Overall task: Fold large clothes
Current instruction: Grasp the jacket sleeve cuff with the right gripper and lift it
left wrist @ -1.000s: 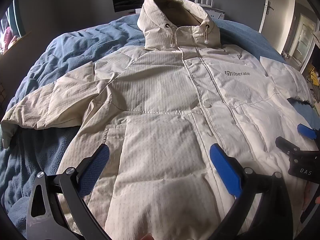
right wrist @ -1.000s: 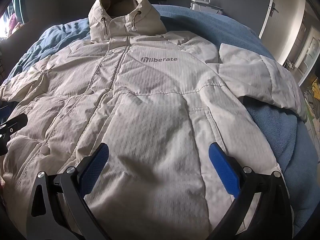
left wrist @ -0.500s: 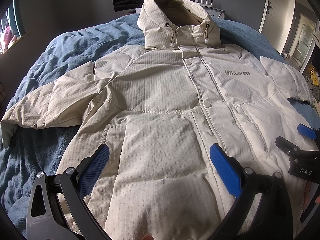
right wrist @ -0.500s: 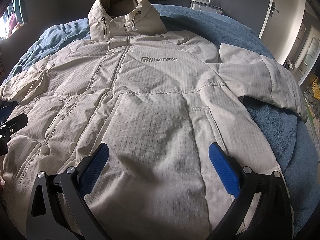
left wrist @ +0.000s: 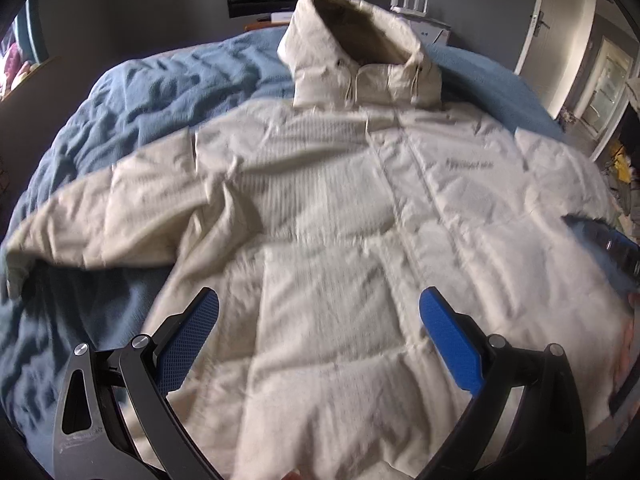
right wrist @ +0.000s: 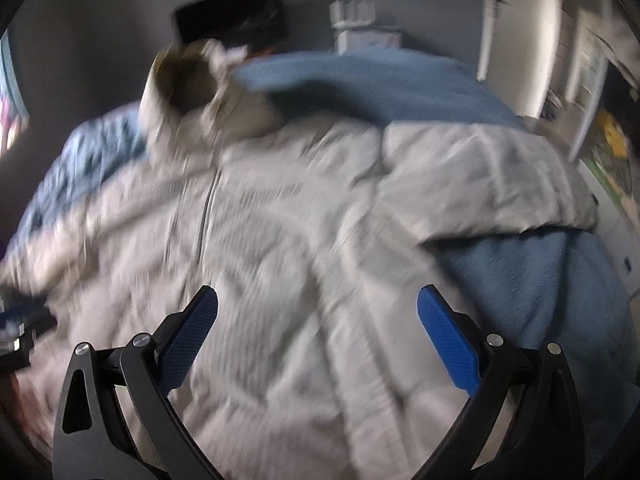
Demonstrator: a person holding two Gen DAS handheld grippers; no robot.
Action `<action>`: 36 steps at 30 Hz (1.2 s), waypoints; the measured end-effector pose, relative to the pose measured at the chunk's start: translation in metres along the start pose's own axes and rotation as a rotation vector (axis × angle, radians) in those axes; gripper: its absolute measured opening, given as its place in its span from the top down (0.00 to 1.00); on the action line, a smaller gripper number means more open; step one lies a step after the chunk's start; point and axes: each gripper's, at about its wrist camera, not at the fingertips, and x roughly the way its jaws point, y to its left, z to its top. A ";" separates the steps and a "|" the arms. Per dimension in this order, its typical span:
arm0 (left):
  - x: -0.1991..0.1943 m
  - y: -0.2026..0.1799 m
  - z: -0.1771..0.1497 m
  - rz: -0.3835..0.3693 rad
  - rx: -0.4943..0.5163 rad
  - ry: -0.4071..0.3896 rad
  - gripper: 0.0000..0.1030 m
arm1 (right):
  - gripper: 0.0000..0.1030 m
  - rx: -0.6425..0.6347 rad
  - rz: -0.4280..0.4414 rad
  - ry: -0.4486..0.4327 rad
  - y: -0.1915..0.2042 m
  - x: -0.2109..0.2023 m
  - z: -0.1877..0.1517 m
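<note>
Folding not begun: the jacket (left wrist: 340, 240) lies flat on the bed (left wrist: 140, 92), both sleeves out, my left tongs (left wrist: 320, 312) and right tongs (right wrist: 318, 308) spread, empty.

Dim daylight, fisheye-warped edges; right wrist view heavily motion-blurred, left mildly.

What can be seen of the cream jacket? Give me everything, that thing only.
The jacket is a cream, quilted, puffy-looking hooded coat, lying front up and spread flat on a blue blanket. Its hood stands open at the far end, with drawcords hanging at the collar. A closed front placket runs down the middle, and a small dark chest logo is too blurred to read. Both sleeves stretch out sideways. Nothing grips it: the left gripper and right gripper hover open above its lower part.
</note>
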 end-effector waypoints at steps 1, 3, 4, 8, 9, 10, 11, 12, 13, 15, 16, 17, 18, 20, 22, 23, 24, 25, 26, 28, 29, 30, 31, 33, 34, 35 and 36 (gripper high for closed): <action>-0.006 0.001 0.011 -0.001 0.017 -0.008 0.06 | 0.07 0.030 -0.017 -0.028 -0.010 -0.006 0.012; -0.018 0.005 0.036 0.030 0.051 -0.040 0.06 | 0.07 0.032 -0.103 -0.079 -0.026 -0.013 0.032; -0.023 0.006 0.047 0.040 0.060 -0.061 0.06 | 0.07 0.013 -0.152 -0.080 -0.032 -0.013 0.042; -0.035 0.020 0.086 0.043 0.064 -0.144 0.06 | 0.07 0.066 -0.181 -0.020 -0.079 -0.002 0.074; -0.035 0.022 0.092 0.041 0.076 -0.158 0.06 | 0.07 0.106 -0.157 -0.008 -0.095 0.001 0.079; -0.032 0.023 0.095 0.037 0.093 -0.165 0.06 | 0.07 0.146 -0.135 0.005 -0.111 0.006 0.083; -0.026 0.023 0.095 0.066 0.098 -0.171 0.06 | 0.07 0.181 -0.122 0.017 -0.129 0.011 0.087; -0.018 0.022 0.093 0.099 0.102 -0.172 0.06 | 0.07 0.226 -0.101 0.041 -0.148 0.019 0.088; -0.011 0.022 0.091 0.115 0.108 -0.168 0.06 | 0.07 0.260 -0.078 0.055 -0.162 0.026 0.089; 0.013 0.021 0.079 0.143 0.124 -0.116 0.06 | 0.07 0.338 -0.079 0.081 -0.195 0.041 0.086; 0.030 0.021 0.068 0.132 0.113 -0.080 0.06 | 0.07 0.360 -0.092 0.091 -0.205 0.050 0.085; 0.040 0.024 0.062 0.109 0.092 -0.054 0.06 | 0.07 0.385 -0.113 0.096 -0.219 0.058 0.082; 0.052 0.028 0.053 0.074 0.059 -0.023 0.06 | 0.07 0.402 -0.126 0.096 -0.228 0.062 0.079; 0.072 0.034 0.040 -0.012 0.005 0.038 0.06 | 0.07 0.457 -0.166 0.105 -0.255 0.074 0.073; 0.085 0.037 0.033 -0.051 -0.013 0.070 0.06 | 0.07 0.510 -0.203 0.109 -0.278 0.082 0.065; 0.091 0.037 0.029 -0.041 -0.004 0.076 0.06 | 0.07 0.540 -0.221 0.112 -0.288 0.086 0.062; 0.095 0.036 0.028 -0.028 0.008 0.077 0.06 | 0.07 0.586 -0.226 0.111 -0.301 0.091 0.058; 0.098 0.035 0.027 -0.018 0.020 0.075 0.06 | 0.07 0.620 -0.216 0.109 -0.313 0.093 0.054; 0.102 0.035 0.026 -0.011 0.027 0.075 0.06 | 0.07 0.661 -0.200 0.111 -0.323 0.098 0.050; 0.108 0.035 0.023 -0.011 0.033 0.083 0.06 | 0.07 0.730 -0.168 0.113 -0.339 0.107 0.043; 0.111 0.034 0.022 -0.019 0.038 0.087 0.06 | 0.07 0.754 -0.148 0.113 -0.345 0.112 0.040; 0.114 0.033 0.020 -0.027 0.044 0.093 0.06 | 0.07 0.774 -0.130 0.106 -0.352 0.117 0.038; 0.117 0.033 0.018 -0.034 0.051 0.099 0.06 | 0.08 0.790 -0.114 0.094 -0.358 0.120 0.037; 0.120 0.032 0.016 -0.034 0.059 0.105 0.06 | 0.12 0.816 -0.085 0.062 -0.369 0.125 0.035; 0.122 0.031 0.015 -0.037 0.063 0.109 0.06 | 0.17 0.831 -0.059 0.040 -0.375 0.128 0.035; 0.125 0.031 0.014 -0.042 0.066 0.114 0.06 | 0.24 0.836 -0.039 0.022 -0.379 0.130 0.037; 0.127 0.030 0.014 -0.050 0.066 0.116 0.06 | 0.28 0.834 -0.028 0.004 -0.383 0.131 0.038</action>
